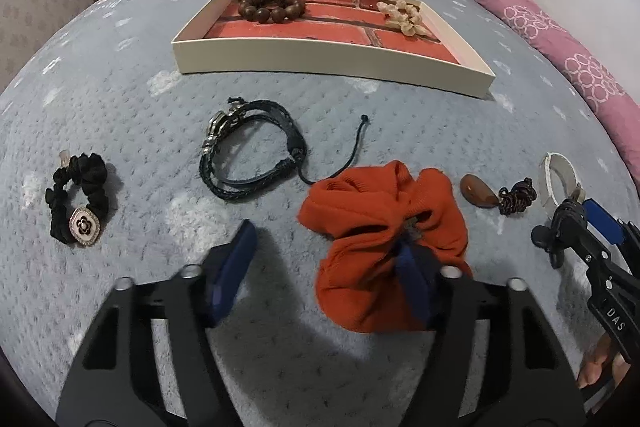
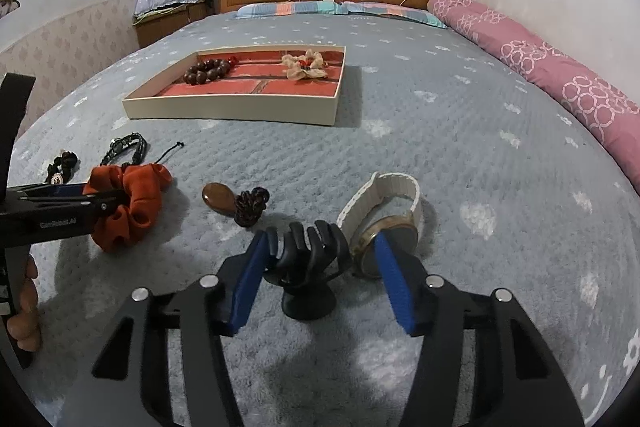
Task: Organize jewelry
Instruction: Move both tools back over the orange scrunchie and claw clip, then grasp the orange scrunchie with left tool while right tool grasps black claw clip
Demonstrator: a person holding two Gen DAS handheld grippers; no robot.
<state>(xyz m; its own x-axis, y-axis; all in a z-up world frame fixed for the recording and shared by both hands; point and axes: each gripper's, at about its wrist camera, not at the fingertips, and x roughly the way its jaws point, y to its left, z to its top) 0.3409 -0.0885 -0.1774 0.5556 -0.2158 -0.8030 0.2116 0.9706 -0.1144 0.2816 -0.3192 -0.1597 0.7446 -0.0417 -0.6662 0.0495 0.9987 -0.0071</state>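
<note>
**Inspector:** Report the left gripper (image 1: 324, 259).

**Assistant:** Its jaws stand part-way apart over the blue-grey bedspread (image 1: 400, 115). The right-hand blue finger is buried in the folds of the orange scrunchie (image 1: 384, 227); the left-hand finger stands clear on bare fabric. Nothing is pinched between the pads, so I record it as released, with the scrunchie hooked over one finger only.

**Inspector:** And the right gripper (image 2: 320, 267)?

**Assistant:** Jaws half spread, straddling the black hand-shaped stand (image 2: 308, 267). The left pad sits just beside the stand's fingers; whether it touches cannot be told. The right pad lies against the face of the white-strapped watch (image 2: 384, 211), which stands on edge beside the stand. No grasp shown on either item.

**Inspector:** Location of the remaining jewelry?

**Assistant:** The cream tray (image 1: 320, 61) with the red brick-pattern floor lies further up the bed. Inside it: a brown wooden bead bracelet (image 1: 272, 7) at the left, a beige fabric scrunchie (image 1: 402, 15) at the right. Outside the tray, on the bedspread: a black braided leather bracelet (image 1: 252, 151) near the middle, a black scrunchie with a flower badge (image 1: 78, 199) at the left, and a brown pendant on a knotted cord (image 1: 496, 193) between the orange scrunchie and the watch.
</note>
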